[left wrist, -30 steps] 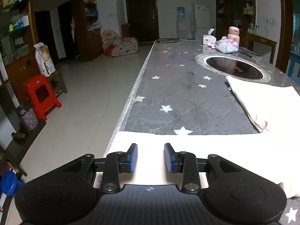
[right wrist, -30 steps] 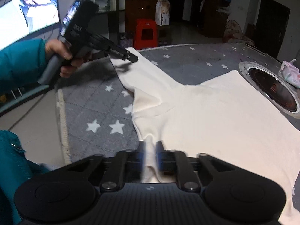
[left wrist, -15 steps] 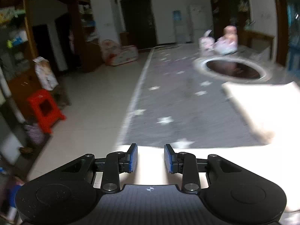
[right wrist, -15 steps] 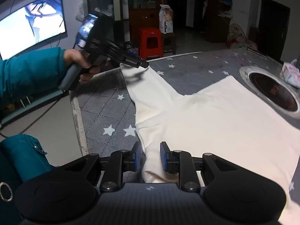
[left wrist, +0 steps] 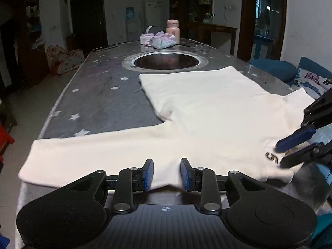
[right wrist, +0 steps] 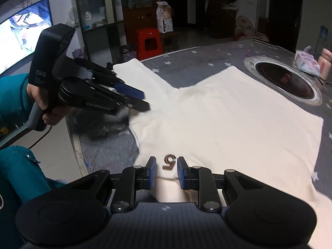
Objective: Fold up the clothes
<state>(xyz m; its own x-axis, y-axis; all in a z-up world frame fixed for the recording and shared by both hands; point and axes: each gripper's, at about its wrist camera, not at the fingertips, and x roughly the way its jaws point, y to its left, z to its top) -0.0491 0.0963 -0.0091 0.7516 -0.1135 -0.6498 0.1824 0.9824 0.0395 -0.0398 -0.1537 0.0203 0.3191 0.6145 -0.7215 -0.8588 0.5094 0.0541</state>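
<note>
A cream long-sleeved shirt (left wrist: 207, 112) lies spread flat on the grey star-patterned table cover (left wrist: 99, 95). It also shows in the right wrist view (right wrist: 228, 124). My left gripper (left wrist: 167, 174) is open, with the near edge of the shirt's shoulder between its pads. It shows in the right wrist view (right wrist: 139, 100) at the left sleeve root. My right gripper (right wrist: 165, 173) is open over the near edge, with a small dark "6" mark (right wrist: 169, 161) between its pads. It shows in the left wrist view (left wrist: 290, 151) at the right.
A round black cooktop (left wrist: 166, 61) is set into the table beyond the shirt. A pink bottle (left wrist: 172, 31) and tissue packs (left wrist: 161, 41) stand at the far end. A red stool (right wrist: 149, 42) stands on the floor. The table's near edge lies just below both grippers.
My left gripper moved from the sleeve end toward the shirt's shoulder and swung right. My right gripper opened, let go of the fabric and moved to the "6" mark.
</note>
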